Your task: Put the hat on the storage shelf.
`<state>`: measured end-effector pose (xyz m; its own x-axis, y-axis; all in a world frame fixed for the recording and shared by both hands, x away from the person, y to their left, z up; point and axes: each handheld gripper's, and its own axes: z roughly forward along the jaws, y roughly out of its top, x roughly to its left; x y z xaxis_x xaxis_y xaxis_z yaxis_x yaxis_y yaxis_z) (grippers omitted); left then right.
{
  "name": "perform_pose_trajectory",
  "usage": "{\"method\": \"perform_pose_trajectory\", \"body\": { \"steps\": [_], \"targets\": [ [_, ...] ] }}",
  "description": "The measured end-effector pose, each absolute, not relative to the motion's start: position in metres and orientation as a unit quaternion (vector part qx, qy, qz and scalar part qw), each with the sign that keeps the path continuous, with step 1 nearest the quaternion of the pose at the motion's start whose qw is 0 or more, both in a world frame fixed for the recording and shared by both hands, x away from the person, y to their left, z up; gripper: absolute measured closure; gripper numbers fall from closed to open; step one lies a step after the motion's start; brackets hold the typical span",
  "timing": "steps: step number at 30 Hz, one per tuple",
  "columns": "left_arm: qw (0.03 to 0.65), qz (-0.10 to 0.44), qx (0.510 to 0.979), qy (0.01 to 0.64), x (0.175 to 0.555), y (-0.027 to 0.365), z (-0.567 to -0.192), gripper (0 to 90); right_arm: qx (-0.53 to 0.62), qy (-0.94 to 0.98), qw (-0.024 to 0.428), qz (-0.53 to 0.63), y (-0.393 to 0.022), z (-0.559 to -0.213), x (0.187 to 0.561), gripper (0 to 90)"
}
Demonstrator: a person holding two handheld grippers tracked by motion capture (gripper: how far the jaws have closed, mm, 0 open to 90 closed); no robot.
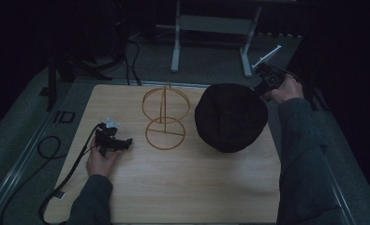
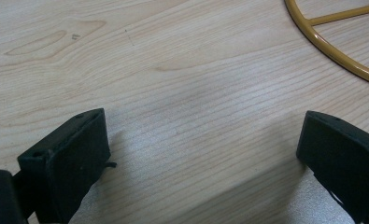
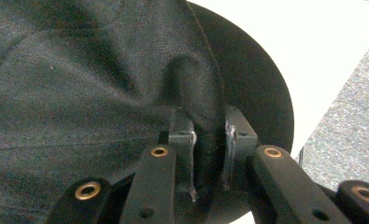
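Pinching a fold of the dark cap [image 3: 102, 79] at its far right edge, my right hand-held gripper [image 3: 209, 140] has its jaws nearly together with the fabric caught between them. The cap lies on the right half of the wooden surface [image 1: 182, 183], its rim reaching the right border. Just left of it stands a yellow wire stand [image 1: 165, 117], apart from the cap, two rings joined by an upright rod. My left hand-held gripper [image 2: 201, 154] rests low on the surface's left side, jaws spread wide with nothing between them, the stand's base ring close ahead.
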<state>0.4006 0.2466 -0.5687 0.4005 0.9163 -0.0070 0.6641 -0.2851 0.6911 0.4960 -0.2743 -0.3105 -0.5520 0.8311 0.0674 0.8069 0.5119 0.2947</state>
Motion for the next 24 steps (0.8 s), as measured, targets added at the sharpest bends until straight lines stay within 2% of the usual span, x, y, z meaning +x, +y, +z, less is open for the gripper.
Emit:
{"method": "perform_pose_trajectory", "body": {
  "steps": [24],
  "targets": [
    [0.314,0.201,0.776,0.509,0.401,0.247,-0.569,2.1,0.474,0.864,0.041,0.166,-0.262,-0.281,0.497,77.4]
  ]
}}
